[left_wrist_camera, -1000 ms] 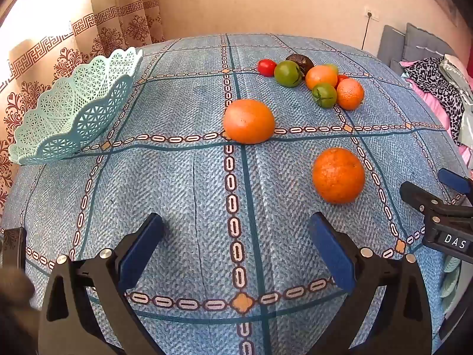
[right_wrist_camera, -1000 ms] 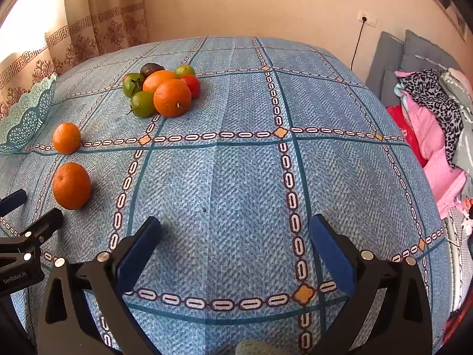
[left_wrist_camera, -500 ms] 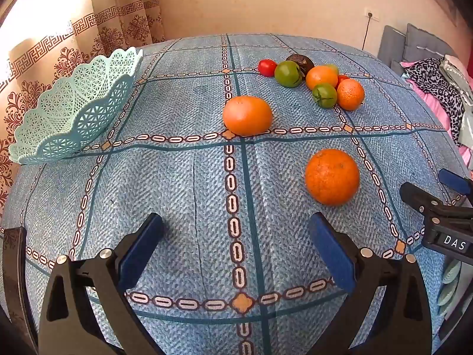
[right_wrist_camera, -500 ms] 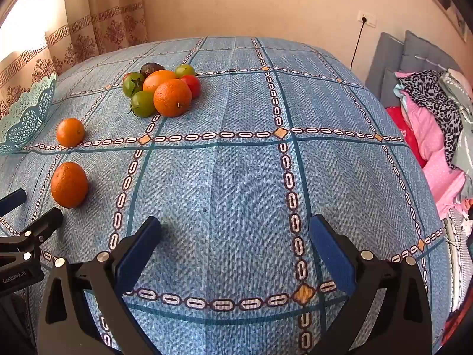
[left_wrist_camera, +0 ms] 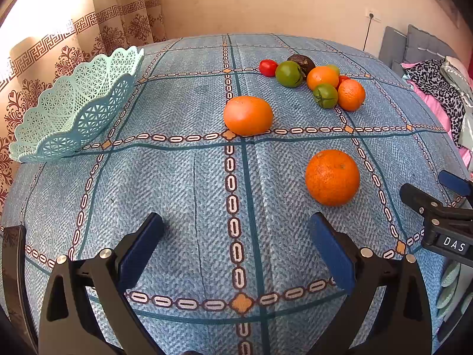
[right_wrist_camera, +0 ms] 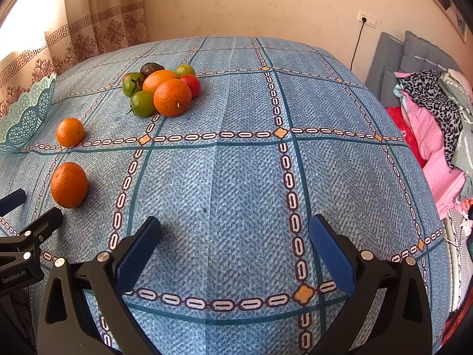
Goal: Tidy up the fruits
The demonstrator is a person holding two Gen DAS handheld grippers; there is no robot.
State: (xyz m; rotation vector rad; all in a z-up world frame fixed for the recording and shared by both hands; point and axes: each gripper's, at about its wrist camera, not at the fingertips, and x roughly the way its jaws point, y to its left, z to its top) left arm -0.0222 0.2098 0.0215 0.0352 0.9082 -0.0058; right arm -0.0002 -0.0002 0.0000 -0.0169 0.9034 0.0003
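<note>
Now both the left gripper point(left_wrist_camera: 236, 248) and the right gripper point(right_wrist_camera: 235, 247) hover empty, jaws spread wide. Nearest orange point(left_wrist_camera: 332, 177) sits at two o'clock from the left one, basket point(left_wrist_camera: 74, 106) at ten.

Bright daylight blows out the upper-left curtain point(left_wrist_camera: 44, 47); sharp focus, fisheye-bent edges, dark corners.

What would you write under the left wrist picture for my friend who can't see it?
The open left gripper hovers over a blue patterned tablecloth, with a nearby orange ahead to its right. Farther off sit another orange fruit, a fruit pile and an empty mint lace basket at left.
</note>
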